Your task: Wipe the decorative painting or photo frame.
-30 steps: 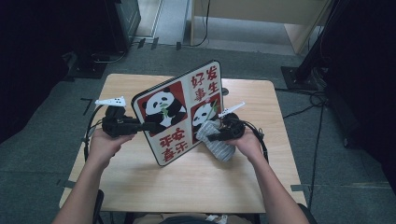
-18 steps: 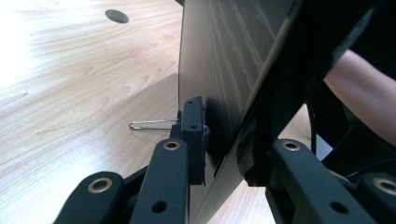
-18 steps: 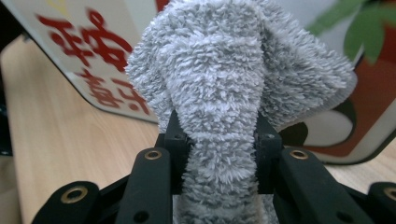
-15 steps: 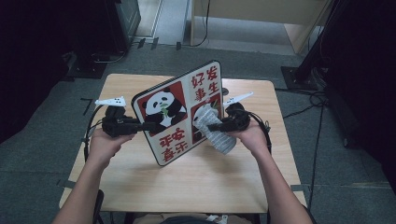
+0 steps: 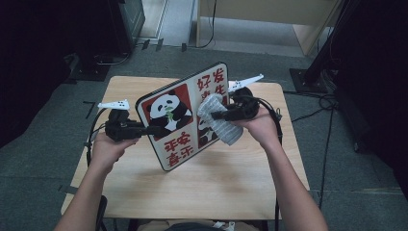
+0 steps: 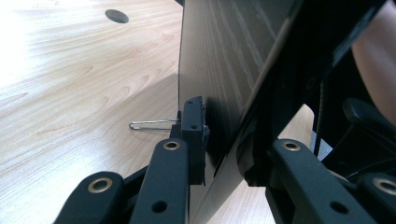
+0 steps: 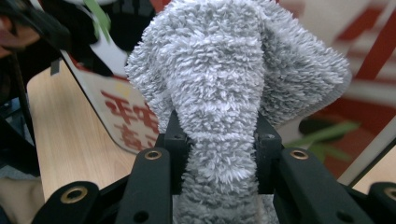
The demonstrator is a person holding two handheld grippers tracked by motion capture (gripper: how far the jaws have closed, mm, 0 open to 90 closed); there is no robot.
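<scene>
A board [image 5: 178,120] printed with pandas and red characters stands tilted on its lower edge on the wooden table [image 5: 202,187]. My left gripper [image 5: 146,130] is shut on the board's left edge; in the left gripper view its jaws [image 6: 224,144] pinch the board's [image 6: 224,56] dark rim, and the back is wood-grained. My right gripper [image 5: 216,115] is shut on a grey fluffy cloth [image 5: 225,129] that lies against the board's printed face at its right half. In the right gripper view the cloth [image 7: 224,84] bulges out between the jaws [image 7: 219,140], with the board [image 7: 121,112] behind it.
A thin wire loop [image 6: 152,124] sticks out near the board's back. The table has a round cable hole [image 6: 116,16]. Cables [image 5: 276,115] trail from both grippers. Dark stands and furniture [image 5: 332,53] ring the table on the grey floor.
My right gripper has risen with the cloth, sliding it up the board's face from the lower right panda toward the upper characters. The left gripper and the board have stayed put.
</scene>
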